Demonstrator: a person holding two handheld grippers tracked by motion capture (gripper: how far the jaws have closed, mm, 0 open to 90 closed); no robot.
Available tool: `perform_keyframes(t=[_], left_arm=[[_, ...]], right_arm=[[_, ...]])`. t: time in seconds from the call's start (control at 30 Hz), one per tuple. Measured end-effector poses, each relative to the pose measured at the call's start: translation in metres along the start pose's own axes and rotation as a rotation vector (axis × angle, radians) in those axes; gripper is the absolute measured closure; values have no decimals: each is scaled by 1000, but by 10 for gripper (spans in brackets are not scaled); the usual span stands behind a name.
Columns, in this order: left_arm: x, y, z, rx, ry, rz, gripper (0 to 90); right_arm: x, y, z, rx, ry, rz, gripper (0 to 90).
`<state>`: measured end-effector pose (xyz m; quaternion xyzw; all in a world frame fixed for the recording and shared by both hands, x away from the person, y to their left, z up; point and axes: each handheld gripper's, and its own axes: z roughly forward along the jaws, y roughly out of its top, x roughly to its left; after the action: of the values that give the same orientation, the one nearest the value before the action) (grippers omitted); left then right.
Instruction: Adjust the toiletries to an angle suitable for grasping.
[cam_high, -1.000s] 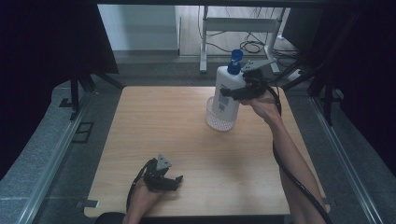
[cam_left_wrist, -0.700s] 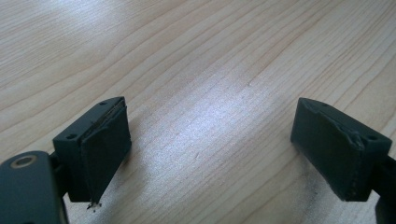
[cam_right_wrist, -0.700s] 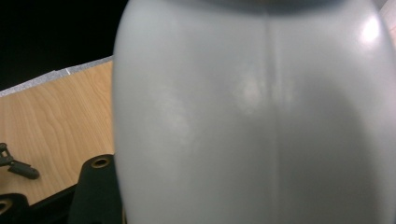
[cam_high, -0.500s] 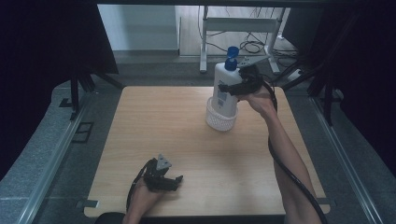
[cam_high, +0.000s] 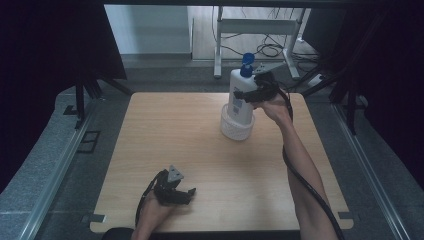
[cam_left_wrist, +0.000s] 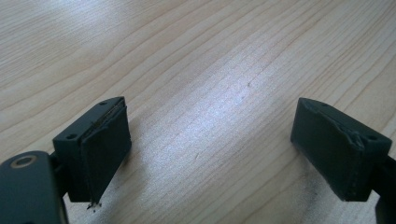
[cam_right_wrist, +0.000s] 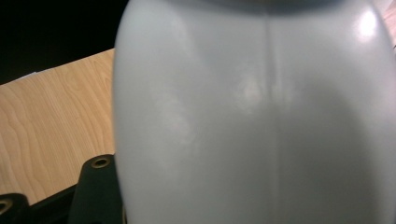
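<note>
1. The white bottle (cam_high: 241, 98) with a blue cap (cam_high: 247, 64) stands upright in the upper middle of the high view, its lower end inside a small white perforated basket (cam_high: 236, 130).
2. In the right gripper view the bottle (cam_right_wrist: 252, 116) takes up most of the frame as a smooth pale wall with a faint vertical seam, close against the camera.
3. The right hand-held gripper (cam_high: 254, 93) pinches the bottle from its right side, around mid-height, jaws clamped on the body; one black jaw base shows at the lower left of the right gripper view.
4. The right hand (cam_high: 274, 106) and forearm run from the lower right of the high view up to the bottle, a black cable (cam_high: 305, 185) trailing along the arm.
5. The basket sits on the light wooden bench (cam_high: 165, 130), toward its far edge and a little right of centre.
6. The left hand-held gripper (cam_high: 187, 196) lies low at the near edge of the bench, lower left of centre in the high view, well apart from the bottle.
7. In the left gripper view its jaws stand spread wide with only bare bench (cam_left_wrist: 210, 84) grain between them; one pad (cam_left_wrist: 105, 149) looks frayed at its lower edge.
8. Beyond the bench, at the top of the high view, a pale metal frame (cam_high: 255, 30) and loose cables lie on the floor.
</note>
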<state>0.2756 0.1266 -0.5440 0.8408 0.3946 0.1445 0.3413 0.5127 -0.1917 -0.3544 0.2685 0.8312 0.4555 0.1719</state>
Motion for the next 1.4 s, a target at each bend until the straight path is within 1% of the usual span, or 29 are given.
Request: perform_keyframes(t=[0.1,0.23,0.27,0.63,0.77,1.07,1.2,1.3,1.4], left_arm=[[0,0,0,0,0,-3,114],[0,0,0,3,-1,-5,114],[0,0,0,3,-1,0,114],[0,0,0,3,-1,-5,114],[0,0,0,2,-1,-5,114],[0,0,0,3,-2,-5,114],[0,0,0,3,-2,-6,114],[-1,0,0,3,-2,-6,114],[-1,0,0,3,-2,-6,114]], right_arm=[[-2,-6,4,2,5,1,373],[-2,-14,11,18,3,-4,373],[-1,-15,12,21,3,-3,373],[4,-24,30,40,10,-7,373],[4,-32,38,60,6,-5,373],[3,-47,49,81,6,1,373],[3,-51,54,84,10,4,372],[2,-53,55,75,15,10,372],[0,-56,55,62,26,29,370]])
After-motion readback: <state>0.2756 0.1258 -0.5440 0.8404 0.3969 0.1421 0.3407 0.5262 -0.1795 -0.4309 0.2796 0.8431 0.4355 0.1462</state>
